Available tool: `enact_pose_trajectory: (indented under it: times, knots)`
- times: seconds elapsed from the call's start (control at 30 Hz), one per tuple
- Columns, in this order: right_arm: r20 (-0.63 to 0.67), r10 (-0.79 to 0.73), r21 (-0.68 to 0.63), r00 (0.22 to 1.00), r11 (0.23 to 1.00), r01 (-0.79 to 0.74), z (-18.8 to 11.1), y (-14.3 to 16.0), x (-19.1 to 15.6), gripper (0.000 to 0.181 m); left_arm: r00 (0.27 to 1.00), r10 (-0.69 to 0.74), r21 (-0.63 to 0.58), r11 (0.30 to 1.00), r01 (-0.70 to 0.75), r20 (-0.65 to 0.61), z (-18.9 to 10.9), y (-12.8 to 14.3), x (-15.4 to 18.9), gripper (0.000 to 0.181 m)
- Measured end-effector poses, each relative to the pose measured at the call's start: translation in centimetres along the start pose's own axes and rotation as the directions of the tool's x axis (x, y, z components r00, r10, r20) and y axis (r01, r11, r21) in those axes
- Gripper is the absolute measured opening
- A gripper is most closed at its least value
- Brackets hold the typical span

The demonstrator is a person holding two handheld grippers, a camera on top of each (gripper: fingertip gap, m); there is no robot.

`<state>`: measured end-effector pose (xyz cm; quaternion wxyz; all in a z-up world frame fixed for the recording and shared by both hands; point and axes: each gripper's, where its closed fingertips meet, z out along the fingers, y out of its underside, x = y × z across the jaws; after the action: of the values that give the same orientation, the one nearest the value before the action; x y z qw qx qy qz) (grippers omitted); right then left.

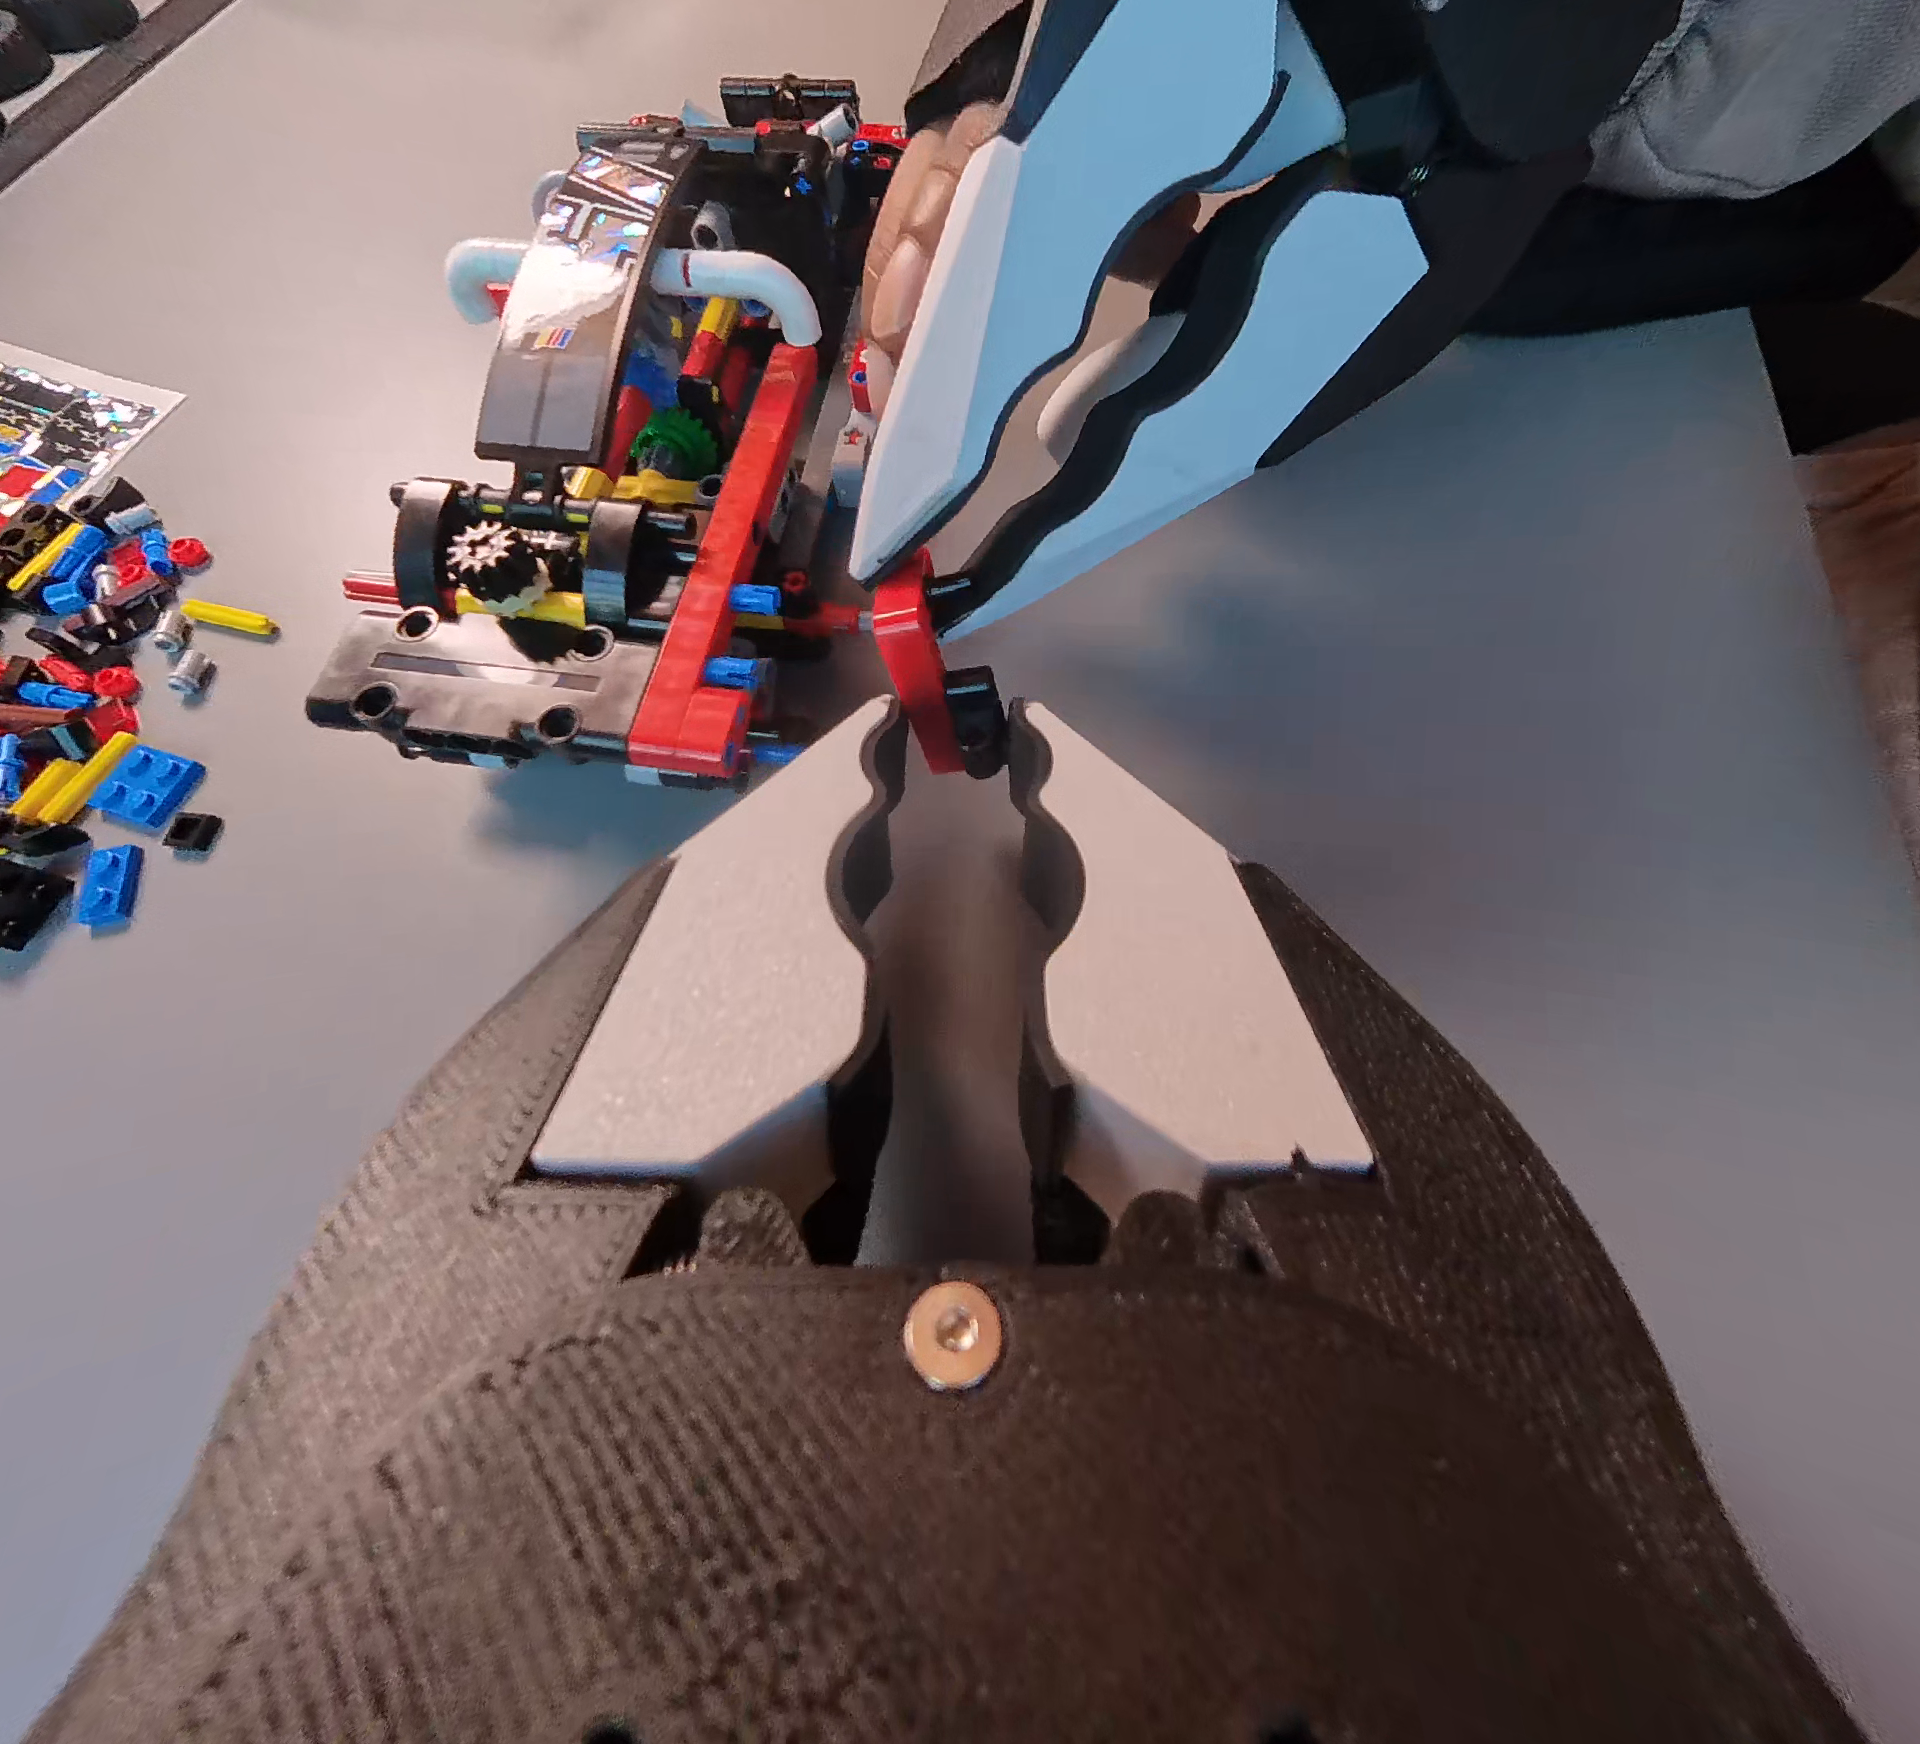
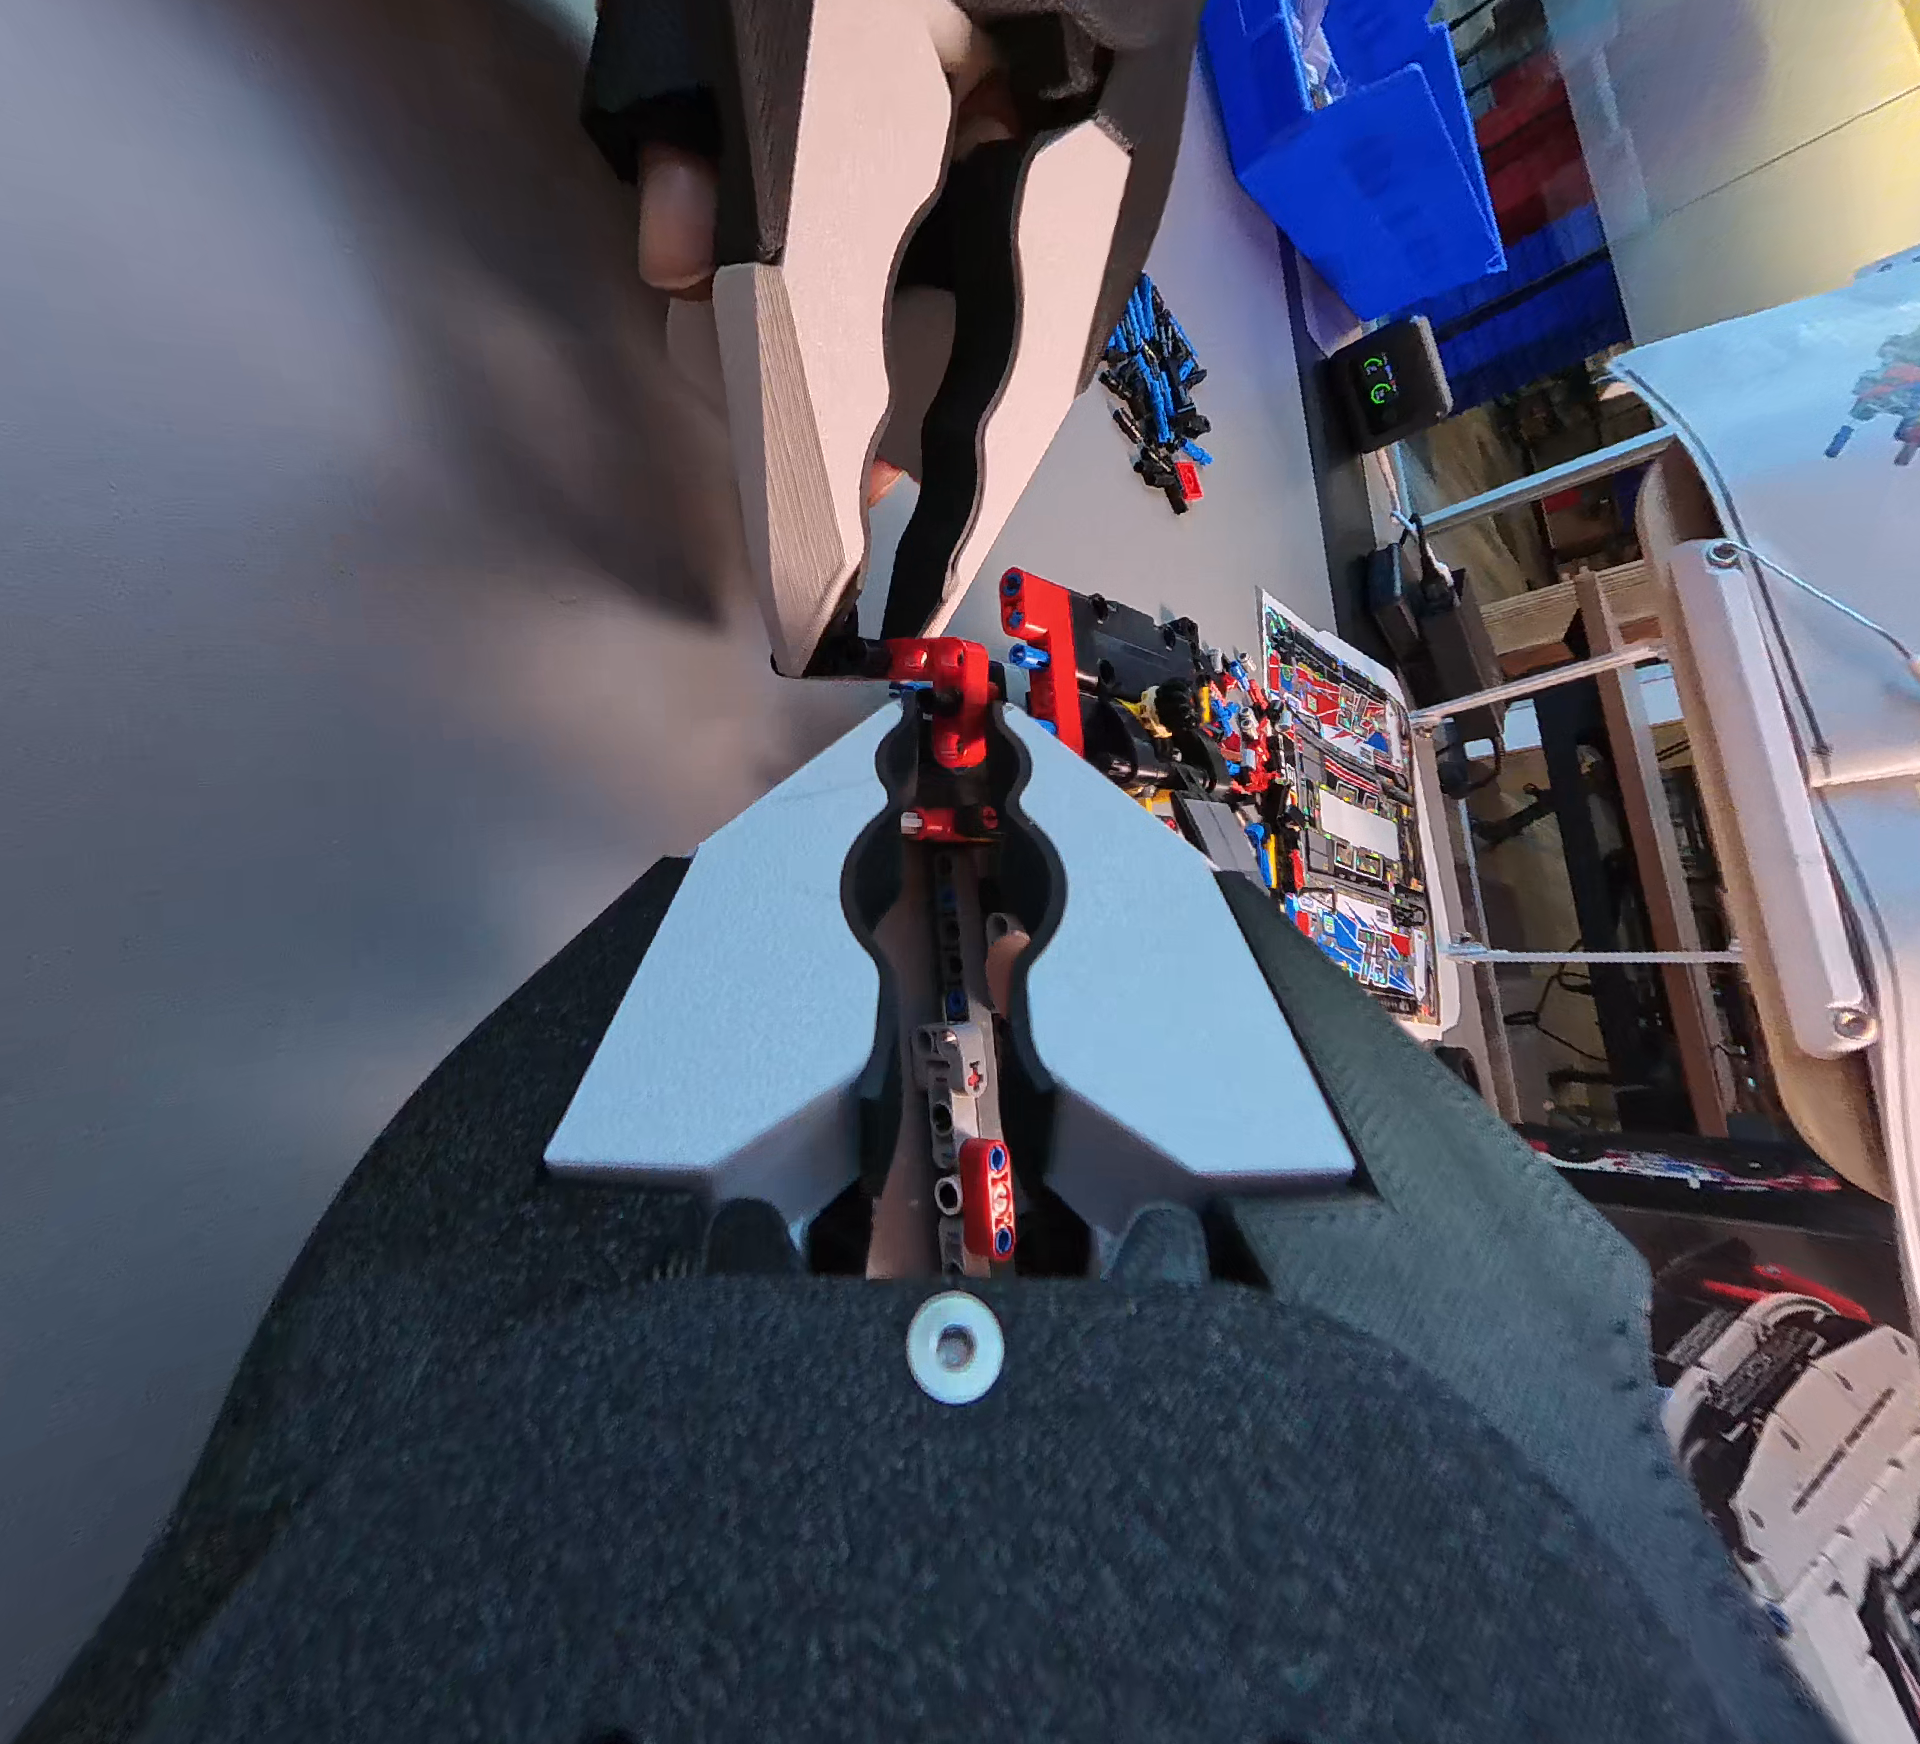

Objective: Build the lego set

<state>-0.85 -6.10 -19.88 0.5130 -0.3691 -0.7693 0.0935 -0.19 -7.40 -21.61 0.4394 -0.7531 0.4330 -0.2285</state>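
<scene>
Nearest, the left gripper [image 1: 951, 728] is clenched on the lower end of a small red liftarm [image 1: 914, 655] fitted with black pins, while the right gripper [image 1: 904, 593] pinches its upper end, both just beside the half-built lego car [image 1: 623, 468] standing mid-table. The chassis, gears and one stickered panel look done, but the loose bricks [image 1: 94, 655] near the left edge suggest much remains. Only the right wrist view shows the blue bin [image 2: 1351, 84] and a pin pile [image 2: 1158, 385] farther off.

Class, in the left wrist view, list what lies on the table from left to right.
Loose brick pile → yellow axle → car chassis → small red piece held between both grippers' tips.
</scene>
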Motion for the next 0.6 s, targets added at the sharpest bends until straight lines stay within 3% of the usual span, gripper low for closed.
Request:
enact_pose_trajectory:
  times: [0.23, 0.43, 0.6]
  knots:
    - [0.028, 0.054, -0.038, 0.998, 0.998, -0.053, -0.3, 1.2, 0.0, 0.008, 1.000, -0.014, 0.059, 0.998, 0.014, 0.011, -1.7, -1.0, -0.8, 0.020]
    - [0.197, 0.225, -0.072, 0.954, 0.974, -0.215, -0.7, 2.2, -2.1, 0.005, 0.996, -0.080, 0.170, 0.983, 0.075, 0.026, -3.9, -2.4, -2.4, 0.019]
    - [0.277, 0.244, -0.093, 0.929, 0.969, -0.227, -0.5, 2.2, -3.5, 0.005, 0.989, -0.107, 0.179, 0.980, 0.087, 0.105, -4.6, -2.1, -4.2, 0.016]
